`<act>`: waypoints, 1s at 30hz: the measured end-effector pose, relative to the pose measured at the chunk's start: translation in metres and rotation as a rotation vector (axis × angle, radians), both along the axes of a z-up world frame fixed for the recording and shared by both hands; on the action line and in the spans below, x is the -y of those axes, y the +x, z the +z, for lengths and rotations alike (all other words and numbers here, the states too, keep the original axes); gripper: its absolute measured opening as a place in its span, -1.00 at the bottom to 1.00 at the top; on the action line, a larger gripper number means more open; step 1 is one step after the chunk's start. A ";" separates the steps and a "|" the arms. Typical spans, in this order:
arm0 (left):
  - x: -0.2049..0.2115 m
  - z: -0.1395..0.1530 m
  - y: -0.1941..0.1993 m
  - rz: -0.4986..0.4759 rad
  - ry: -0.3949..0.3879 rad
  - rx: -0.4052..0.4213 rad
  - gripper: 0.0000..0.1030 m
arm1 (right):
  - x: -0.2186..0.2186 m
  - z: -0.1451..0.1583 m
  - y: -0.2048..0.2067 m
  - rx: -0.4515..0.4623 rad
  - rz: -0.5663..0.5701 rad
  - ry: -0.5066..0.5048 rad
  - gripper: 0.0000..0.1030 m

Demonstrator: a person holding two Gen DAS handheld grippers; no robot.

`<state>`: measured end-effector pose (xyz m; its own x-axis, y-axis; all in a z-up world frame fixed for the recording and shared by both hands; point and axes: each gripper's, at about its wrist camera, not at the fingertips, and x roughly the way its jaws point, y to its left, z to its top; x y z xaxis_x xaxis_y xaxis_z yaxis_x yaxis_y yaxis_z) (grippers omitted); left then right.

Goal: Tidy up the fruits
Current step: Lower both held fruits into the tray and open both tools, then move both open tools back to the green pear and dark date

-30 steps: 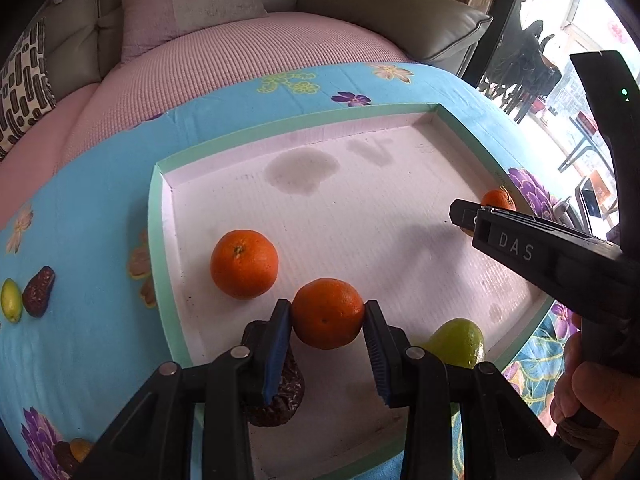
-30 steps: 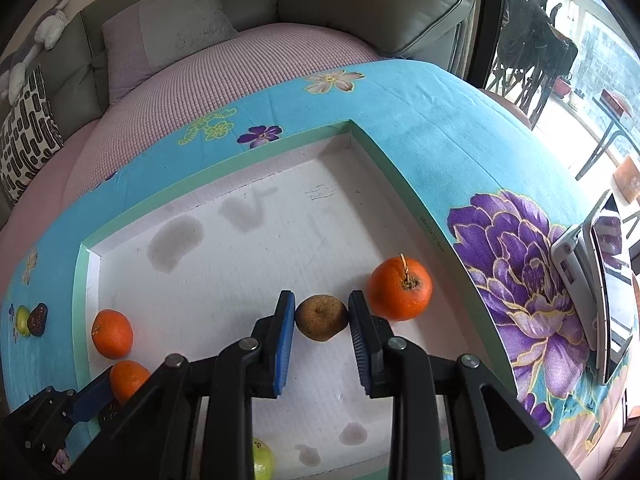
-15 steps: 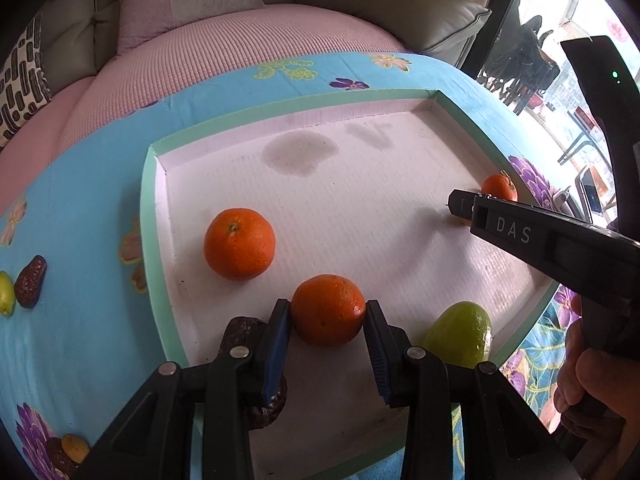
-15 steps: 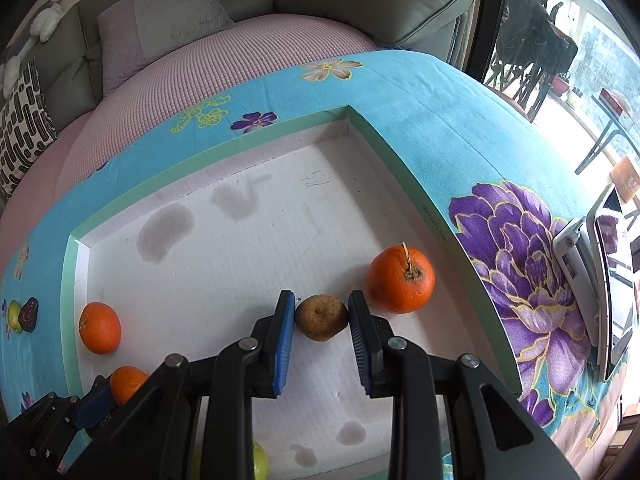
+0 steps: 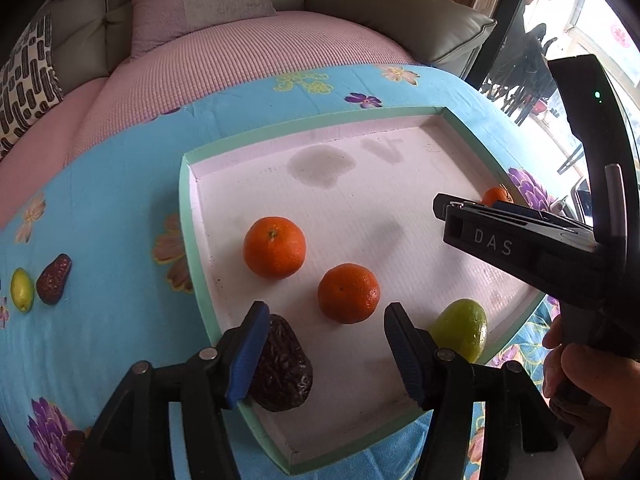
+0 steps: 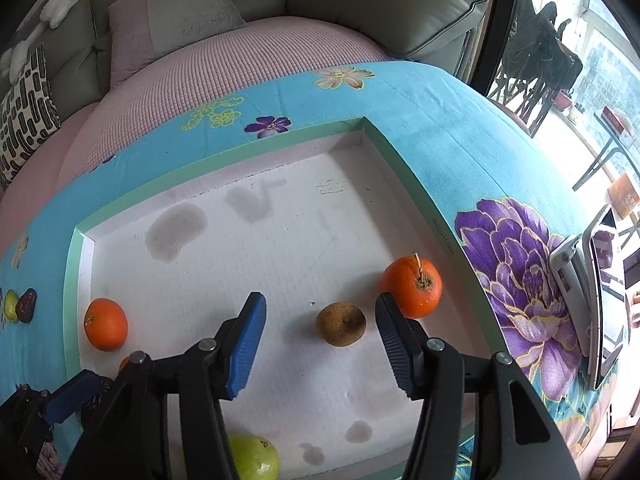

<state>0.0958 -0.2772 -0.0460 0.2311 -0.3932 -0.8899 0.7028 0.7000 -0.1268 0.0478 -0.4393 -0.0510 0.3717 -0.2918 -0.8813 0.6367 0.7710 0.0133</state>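
Observation:
A white tray with a green rim (image 5: 188, 216) lies on the blue flowered cloth. My left gripper (image 5: 330, 350) is open, and an orange (image 5: 348, 293) sits free on the tray just ahead of its blue pads. A second orange (image 5: 274, 247) lies further left. A dark wrinkled fruit (image 5: 282, 364) and a green fruit (image 5: 462, 330) lie at the tray's near edge. My right gripper (image 6: 320, 348) is open, with a small brown fruit (image 6: 340, 323) resting on the tray (image 6: 416, 184) between its fingers. An orange with a stem (image 6: 414, 286) lies to its right.
A small yellow-green fruit (image 5: 21, 290) and a dark date-like fruit (image 5: 54, 279) lie on the cloth left of the tray. A pink-covered sofa (image 5: 240, 48) with cushions stands behind. A phone on a stand (image 6: 584, 292) is at the right edge.
Both grippers have opened. The left one let go of the orange and the right one let go of the brown fruit; both fruits now rest on the tray.

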 end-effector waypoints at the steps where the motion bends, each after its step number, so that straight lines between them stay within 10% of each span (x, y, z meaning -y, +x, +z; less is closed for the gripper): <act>1: -0.004 0.001 0.003 0.009 -0.001 0.000 0.30 | -0.001 0.001 0.001 -0.001 0.001 -0.003 0.28; 13: -0.079 0.015 0.058 0.278 0.008 0.054 0.91 | -0.018 0.009 0.011 -0.010 0.040 -0.055 0.34; 20: -0.137 0.021 0.087 0.473 -0.026 0.061 0.99 | -0.041 0.015 0.025 -0.003 0.109 -0.080 0.73; 30: -0.179 0.027 0.103 0.608 -0.012 0.128 1.00 | -0.073 0.023 0.040 0.039 0.195 -0.098 0.75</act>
